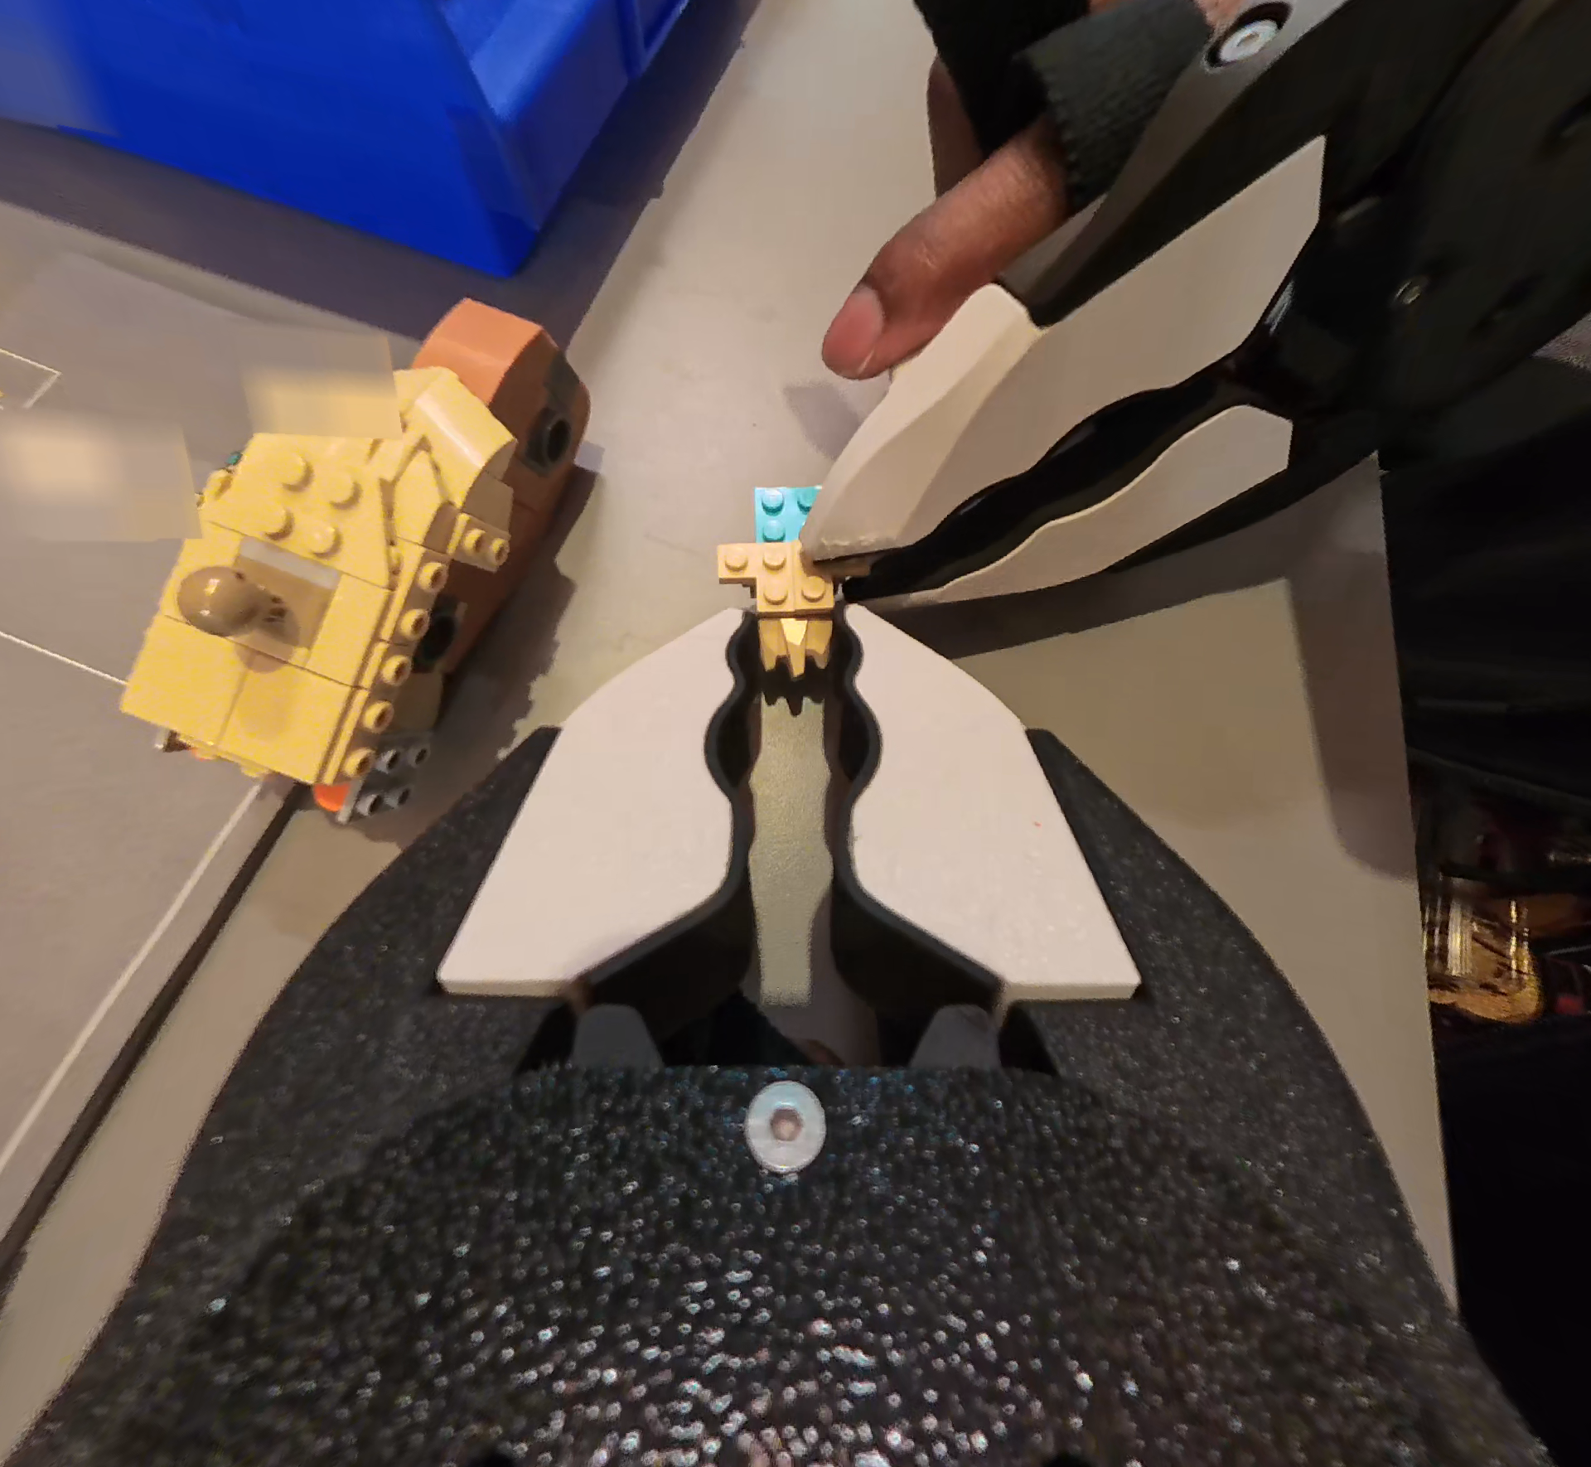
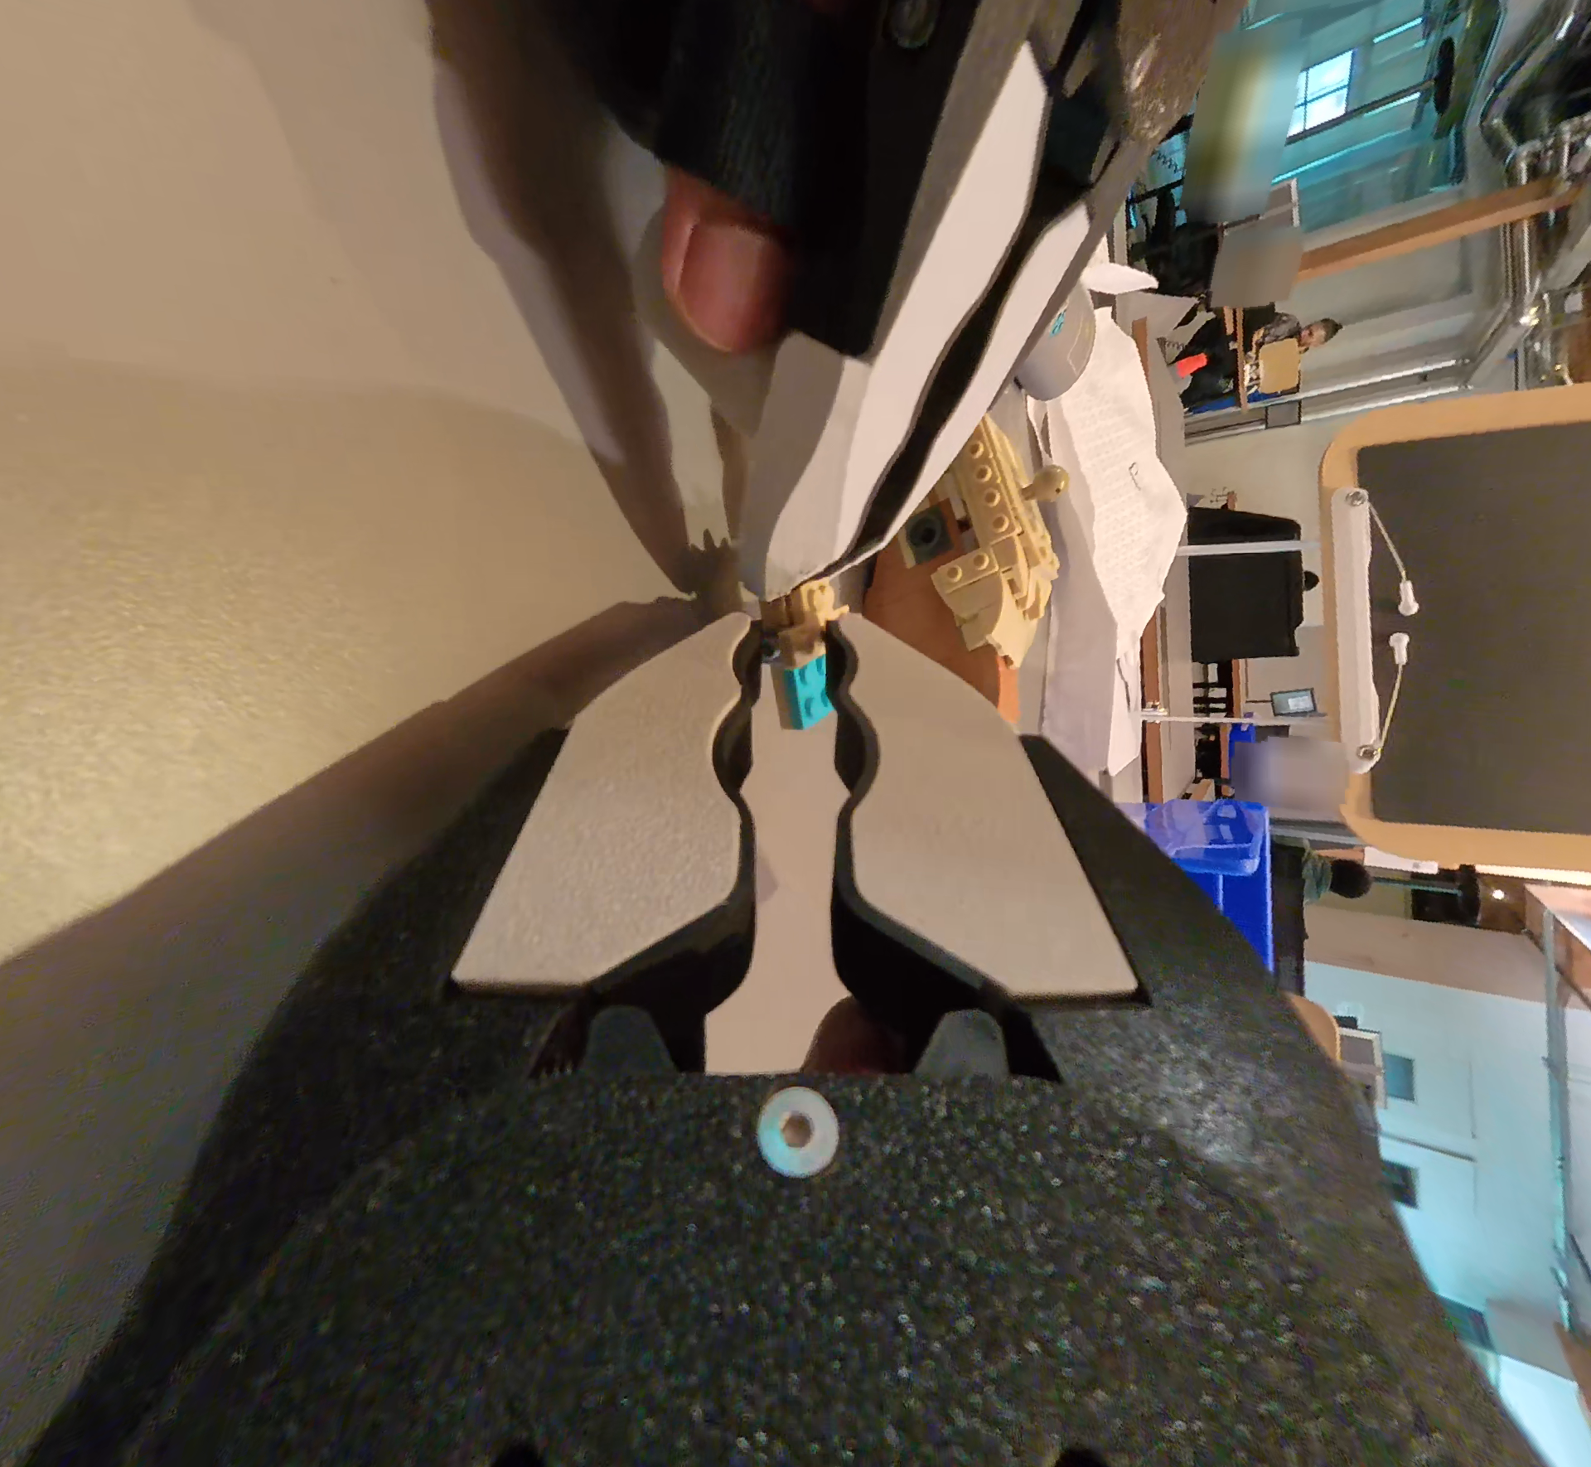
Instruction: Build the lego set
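The left gripper [image 1: 794, 633], its pale fingers lined in black, is clamped on the lower, toothed end of a small tan brick sub-assembly [image 1: 779, 577], which stands above the grey tabletop [image 1: 706, 358]. The right gripper [image 1: 831, 556] comes in from the right and is closed on the other end of the same cluster, beside a small turquoise studded plate [image 1: 779, 509] fixed to it; in the right wrist view that gripper [image 2: 788, 651] shows the turquoise plate [image 2: 805, 694] sitting between its fingers, with the tan pieces [image 2: 801, 608] at the tips. The two grippers meet tip to tip, so the little cluster is shared between them. The large tan and brown brick model [image 1: 344, 590] lies on its side on the table to the left, apart from both grippers, and the blue plastic bin [image 1: 344, 48] with a few loose tan pieces stands behind it. The step in hand looks like seating or adjusting a small piece on the sub-assembly. To do it well, the left gripper should hold rigidly as an anvil while the right presses straight along the stud axis, not at an angle, since a skewed push would likely twist the cluster out of the narrow grip or pop the thin plates apart. Pressure should be gentle and even until the plates sit flush.
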The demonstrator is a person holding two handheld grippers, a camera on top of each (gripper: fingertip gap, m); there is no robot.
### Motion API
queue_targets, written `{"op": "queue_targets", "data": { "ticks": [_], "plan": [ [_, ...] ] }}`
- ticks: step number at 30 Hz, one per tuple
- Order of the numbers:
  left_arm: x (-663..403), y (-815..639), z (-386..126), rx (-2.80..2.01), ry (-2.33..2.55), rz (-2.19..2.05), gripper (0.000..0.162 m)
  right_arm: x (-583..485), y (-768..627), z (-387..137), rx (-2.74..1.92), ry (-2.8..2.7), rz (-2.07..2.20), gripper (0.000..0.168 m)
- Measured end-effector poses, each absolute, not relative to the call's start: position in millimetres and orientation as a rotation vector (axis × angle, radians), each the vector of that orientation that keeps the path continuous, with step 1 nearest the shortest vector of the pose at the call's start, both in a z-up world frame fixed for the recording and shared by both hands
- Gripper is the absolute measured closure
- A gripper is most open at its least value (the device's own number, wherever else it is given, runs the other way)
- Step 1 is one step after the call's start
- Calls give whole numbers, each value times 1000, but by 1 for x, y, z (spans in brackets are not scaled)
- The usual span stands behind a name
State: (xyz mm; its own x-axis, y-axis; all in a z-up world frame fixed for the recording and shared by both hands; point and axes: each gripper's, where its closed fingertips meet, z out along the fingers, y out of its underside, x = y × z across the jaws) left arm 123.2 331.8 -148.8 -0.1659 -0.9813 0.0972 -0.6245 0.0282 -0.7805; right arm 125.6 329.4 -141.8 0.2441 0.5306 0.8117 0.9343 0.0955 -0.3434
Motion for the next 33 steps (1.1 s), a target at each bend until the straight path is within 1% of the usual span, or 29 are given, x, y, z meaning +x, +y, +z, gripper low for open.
{"op": "queue_targets", "data": {
  "ticks": [13,33],
  "plan": [
    [123,332,-141,-1683,1774,-1148,147,125,331,-135,-1461,-1472,-587,154],
    [121,324,-132,-1644,1775,-1267,147,123,324,-127,-1481,-1518,-451,155]
  ]
}}
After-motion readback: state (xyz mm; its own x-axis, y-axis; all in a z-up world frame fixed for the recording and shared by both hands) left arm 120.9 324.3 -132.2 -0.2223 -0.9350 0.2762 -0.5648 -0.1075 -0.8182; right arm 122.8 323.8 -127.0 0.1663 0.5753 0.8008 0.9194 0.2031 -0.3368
